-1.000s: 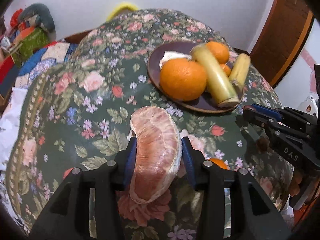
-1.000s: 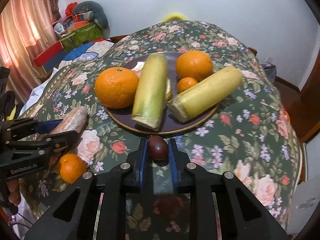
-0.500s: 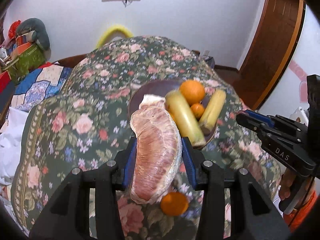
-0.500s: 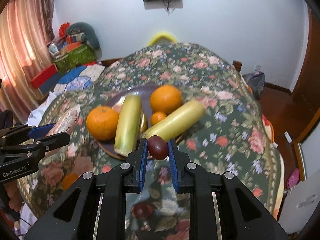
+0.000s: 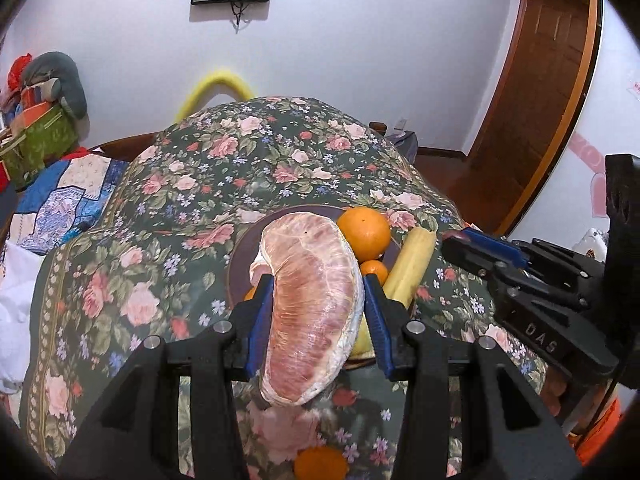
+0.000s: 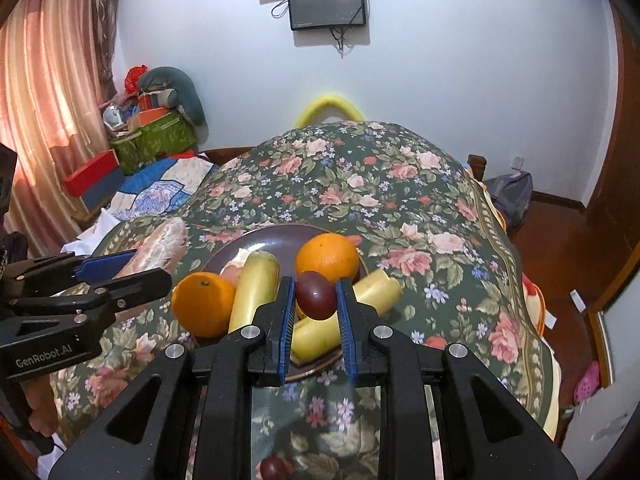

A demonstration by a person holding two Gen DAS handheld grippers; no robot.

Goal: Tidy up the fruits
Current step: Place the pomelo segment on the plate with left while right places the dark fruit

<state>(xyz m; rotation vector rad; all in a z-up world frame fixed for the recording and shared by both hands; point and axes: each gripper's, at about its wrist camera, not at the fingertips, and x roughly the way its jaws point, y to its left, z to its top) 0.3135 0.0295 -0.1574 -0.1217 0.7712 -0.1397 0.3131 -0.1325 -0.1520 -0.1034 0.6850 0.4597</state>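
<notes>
A peeled pomelo wedge (image 5: 310, 312), pink and wrapped in clear film, is clamped between the blue pads of the left gripper (image 5: 316, 312) and held in the air in front of a dark plate (image 6: 276, 240) of fruit on a floral tablecloth (image 5: 208, 184). The right gripper (image 6: 316, 312) is closed on a small dark-red passion fruit (image 6: 316, 295), also held above the plate's near edge. From the right wrist view, the plate carries 2 oranges (image 6: 203, 304), one at the left rim and one at the back, 2 yellow-green sugarcane pieces (image 6: 254, 294) lying lengthwise, and a pale peeled piece partly hidden behind them. The left wrist view adds a small tangerine (image 5: 374, 271) on the plate, beside the larger back orange. A loose tangerine (image 5: 320, 465) lies on the cloth below the left gripper, and another dark passion fruit (image 6: 274, 469) sits on the cloth under the right gripper. Each gripper appears at the edge of the other's view. Behind the table are a white wall, a wall-mounted screen (image 6: 327, 2), a pink curtain (image 6: 52, 92) and a wooden door (image 5: 536, 92).
</notes>
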